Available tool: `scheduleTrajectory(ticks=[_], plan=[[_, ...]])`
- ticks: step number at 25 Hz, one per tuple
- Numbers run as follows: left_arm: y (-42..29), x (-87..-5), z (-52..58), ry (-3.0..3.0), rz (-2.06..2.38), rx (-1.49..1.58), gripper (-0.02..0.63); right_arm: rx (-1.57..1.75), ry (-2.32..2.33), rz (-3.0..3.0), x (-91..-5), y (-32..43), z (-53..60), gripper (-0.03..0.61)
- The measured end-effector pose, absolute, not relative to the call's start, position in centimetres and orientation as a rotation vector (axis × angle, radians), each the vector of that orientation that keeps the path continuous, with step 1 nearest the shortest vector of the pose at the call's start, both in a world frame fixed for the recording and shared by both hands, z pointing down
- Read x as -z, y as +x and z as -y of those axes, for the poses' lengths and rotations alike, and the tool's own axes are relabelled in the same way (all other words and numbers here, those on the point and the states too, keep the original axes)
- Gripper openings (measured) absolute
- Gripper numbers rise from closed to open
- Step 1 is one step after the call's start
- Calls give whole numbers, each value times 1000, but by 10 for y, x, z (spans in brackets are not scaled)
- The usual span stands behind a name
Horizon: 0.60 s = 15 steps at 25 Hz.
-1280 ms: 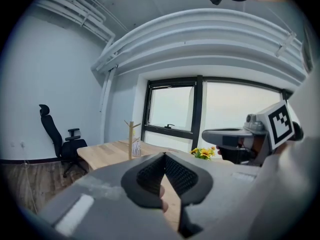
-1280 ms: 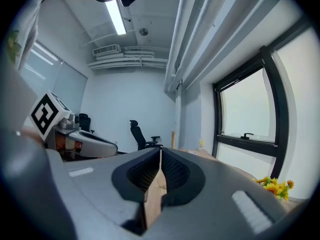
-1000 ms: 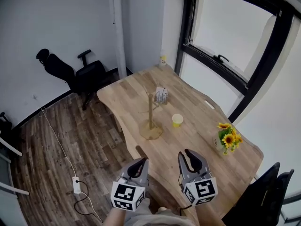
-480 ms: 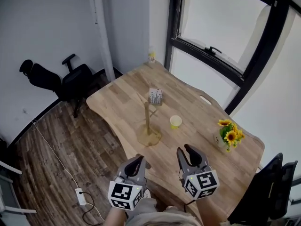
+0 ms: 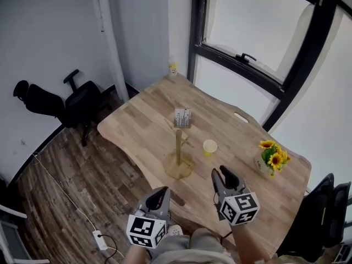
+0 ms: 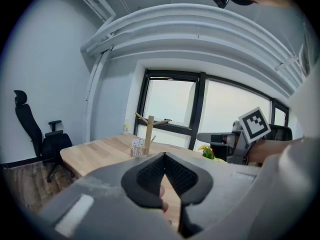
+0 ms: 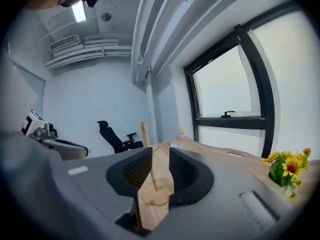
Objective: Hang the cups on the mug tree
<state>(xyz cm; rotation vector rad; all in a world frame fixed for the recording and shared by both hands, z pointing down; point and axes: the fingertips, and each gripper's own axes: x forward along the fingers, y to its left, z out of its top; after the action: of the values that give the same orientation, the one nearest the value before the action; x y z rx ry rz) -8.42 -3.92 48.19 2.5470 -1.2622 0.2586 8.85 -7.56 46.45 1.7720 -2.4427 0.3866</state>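
Wood-plank flooring (image 5: 66, 169) surrounds a light wooden tabletop (image 5: 137, 120) set before a black-framed window (image 5: 286, 87). Nearest, at 6 o'clock in the head view, two claws are held by the tabletop's near edge. The left claw (image 5: 163, 190) is closed, its pads meeting at the tips with nothing gripped. The right claw (image 5: 221, 173) is open; its jaws have just been opening, and nothing is held between them, only tabletop being seen through the gap.

Beyond the claws, a wooden mug tree with a round base (image 5: 178, 153) stands upright near the middle of the tabletop. A small pale-yellow cup (image 5: 209, 147) is set upright on the tabletop at about 2 o'clock from the tree's base, near it but apart. A small white printed box (image 5: 182, 117) is placed at 12 o'clock from the tree. A bunch of yellow sunflowers (image 5: 273, 158) stands at 3 o'clock from the cup, by the tabletop's edge. Farther off, a small pale bottle (image 5: 173, 68) is seen at the far corner, and a black office chair (image 5: 71, 100) at 10 o'clock on the flooring.
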Motion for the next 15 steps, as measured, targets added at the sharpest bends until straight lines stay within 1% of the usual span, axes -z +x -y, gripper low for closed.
scheduleTrajectory(ticks=[6,15], plan=[[-86,-490,57,2535,1230,-268,5,-475,1800,2403,-473,99,106,109],[-76,-499,95,2524,1211,-295,5,-572,1817,2293,-508,125,149,115]])
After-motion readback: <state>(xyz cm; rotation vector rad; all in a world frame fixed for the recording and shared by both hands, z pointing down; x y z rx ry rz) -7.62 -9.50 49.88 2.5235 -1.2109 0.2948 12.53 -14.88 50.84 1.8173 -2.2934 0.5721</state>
